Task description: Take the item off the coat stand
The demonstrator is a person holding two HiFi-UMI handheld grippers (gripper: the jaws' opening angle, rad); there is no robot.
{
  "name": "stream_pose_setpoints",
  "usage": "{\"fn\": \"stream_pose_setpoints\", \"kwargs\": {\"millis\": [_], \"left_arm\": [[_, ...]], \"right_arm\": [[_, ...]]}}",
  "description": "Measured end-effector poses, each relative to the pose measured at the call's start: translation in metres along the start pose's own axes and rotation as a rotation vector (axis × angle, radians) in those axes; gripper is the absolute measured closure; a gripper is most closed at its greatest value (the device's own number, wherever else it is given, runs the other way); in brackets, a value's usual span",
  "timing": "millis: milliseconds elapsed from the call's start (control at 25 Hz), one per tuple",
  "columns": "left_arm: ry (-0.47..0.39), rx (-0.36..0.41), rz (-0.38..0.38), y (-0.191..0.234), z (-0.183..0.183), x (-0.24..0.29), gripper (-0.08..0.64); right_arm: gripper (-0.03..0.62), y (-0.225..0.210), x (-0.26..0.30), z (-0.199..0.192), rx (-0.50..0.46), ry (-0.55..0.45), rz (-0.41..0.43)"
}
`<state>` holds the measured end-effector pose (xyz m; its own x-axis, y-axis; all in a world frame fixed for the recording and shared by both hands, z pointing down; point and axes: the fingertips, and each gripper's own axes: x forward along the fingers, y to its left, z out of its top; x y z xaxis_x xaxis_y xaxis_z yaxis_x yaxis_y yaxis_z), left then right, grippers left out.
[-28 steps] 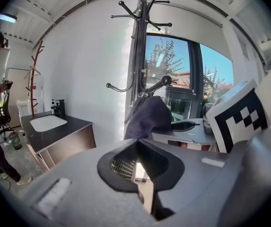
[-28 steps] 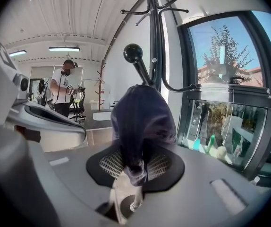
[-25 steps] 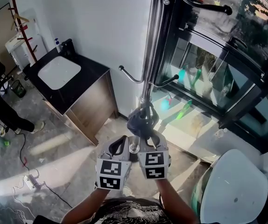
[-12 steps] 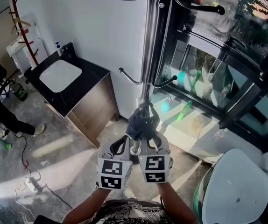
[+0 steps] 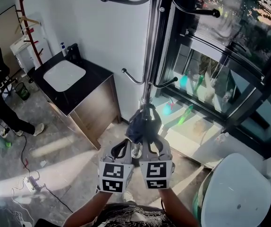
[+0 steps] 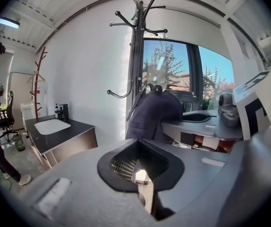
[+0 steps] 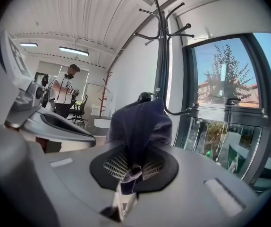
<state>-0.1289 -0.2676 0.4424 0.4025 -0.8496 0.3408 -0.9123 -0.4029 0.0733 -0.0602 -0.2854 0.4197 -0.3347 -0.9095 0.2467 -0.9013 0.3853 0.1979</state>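
Observation:
A dark blue cloth item (image 5: 142,122) hangs from a low hook of the metal coat stand (image 5: 154,46). My right gripper (image 5: 146,143) reaches up from below and is shut on the item's lower edge. In the right gripper view a fold of the cloth item (image 7: 140,122) is pinched between the ribbed pads of that gripper (image 7: 128,181). My left gripper (image 5: 127,148) sits close beside it on the left, shut with nothing between its jaws. In the left gripper view the cloth item (image 6: 154,115) hangs ahead and slightly right of the left gripper (image 6: 138,171), apart from it.
A dark cabinet with a white sink (image 5: 64,77) stands against the wall at left. Black-framed glazing (image 5: 220,60) runs behind the stand at right. A white round seat (image 5: 237,193) is at lower right. A person (image 7: 64,91) stands farther back in the room. A power strip (image 5: 31,186) lies on the floor.
Both grippers stay under the cloth item in about the same place. The head view has tipped up slightly, so more of the stand's upper hooks shows.

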Motion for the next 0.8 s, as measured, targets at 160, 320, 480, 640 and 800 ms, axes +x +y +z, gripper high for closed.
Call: {"fn": "stream_pose_setpoints", "kwargs": {"millis": [160, 320, 480, 640, 800], "left_arm": [[-0.004, -0.013, 0.019, -0.005, -0.005, -0.010, 0.558], [-0.008, -0.033, 0.028, -0.011, -0.008, -0.020, 0.558], [-0.022, -0.053, 0.039, -0.019, -0.009, -0.031, 0.558], [-0.031, -0.055, 0.055, -0.027, -0.009, -0.043, 0.558], [-0.039, -0.048, 0.066, -0.038, -0.007, -0.052, 0.558]], "right_arm": [[0.572, 0.004, -0.013, 0.000, -0.023, -0.012, 0.016], [0.571, 0.006, -0.025, 0.000, -0.030, -0.019, 0.024], [0.571, 0.007, -0.041, -0.002, -0.027, -0.020, 0.038], [0.571, 0.007, -0.059, -0.002, -0.020, -0.021, 0.049], [0.571, 0.001, -0.075, -0.005, -0.004, -0.025, 0.051]]}}
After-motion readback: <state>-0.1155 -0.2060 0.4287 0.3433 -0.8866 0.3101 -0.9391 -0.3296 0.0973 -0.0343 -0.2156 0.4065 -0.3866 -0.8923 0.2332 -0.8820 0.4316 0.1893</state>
